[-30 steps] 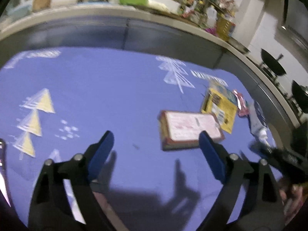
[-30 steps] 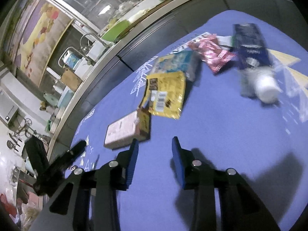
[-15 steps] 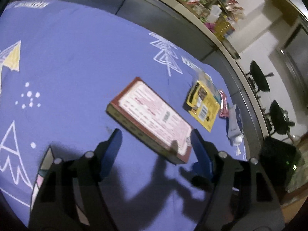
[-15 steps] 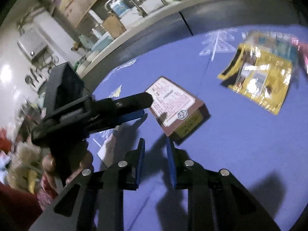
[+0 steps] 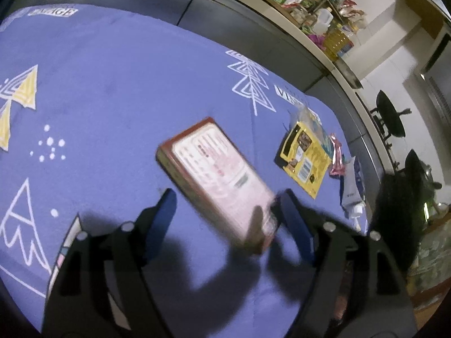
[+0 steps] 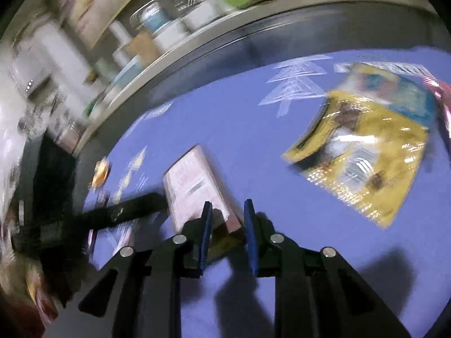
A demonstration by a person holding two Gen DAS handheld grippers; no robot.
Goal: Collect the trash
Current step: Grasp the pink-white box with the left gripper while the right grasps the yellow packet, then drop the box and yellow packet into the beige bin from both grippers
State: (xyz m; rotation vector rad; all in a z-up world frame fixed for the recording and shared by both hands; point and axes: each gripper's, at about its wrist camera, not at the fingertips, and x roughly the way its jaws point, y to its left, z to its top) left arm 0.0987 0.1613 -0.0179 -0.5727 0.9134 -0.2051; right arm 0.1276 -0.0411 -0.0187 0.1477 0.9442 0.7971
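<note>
We see our left gripper (image 5: 227, 214) as two black angular arms with blue pads and round silver screws; our right gripper (image 6: 227, 225) looks the same: black arms, thin blue pads, four silver screws.

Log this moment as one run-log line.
stage: grasping flat pink-and-brown cardboard box | left gripper: opening, box between | right gripper: astride box's near corner, grip unclear | yellow foil wrapper: untouched on blue cloth

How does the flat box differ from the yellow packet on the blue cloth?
The box is a rigid pinkish carton with visible thickness; the yellow packet is a thin, shiny wrapper. The box's near end lies between the right gripper's fingers; the packet lies farther off, untouched. Both rest label-up on the blue cloth.
</note>
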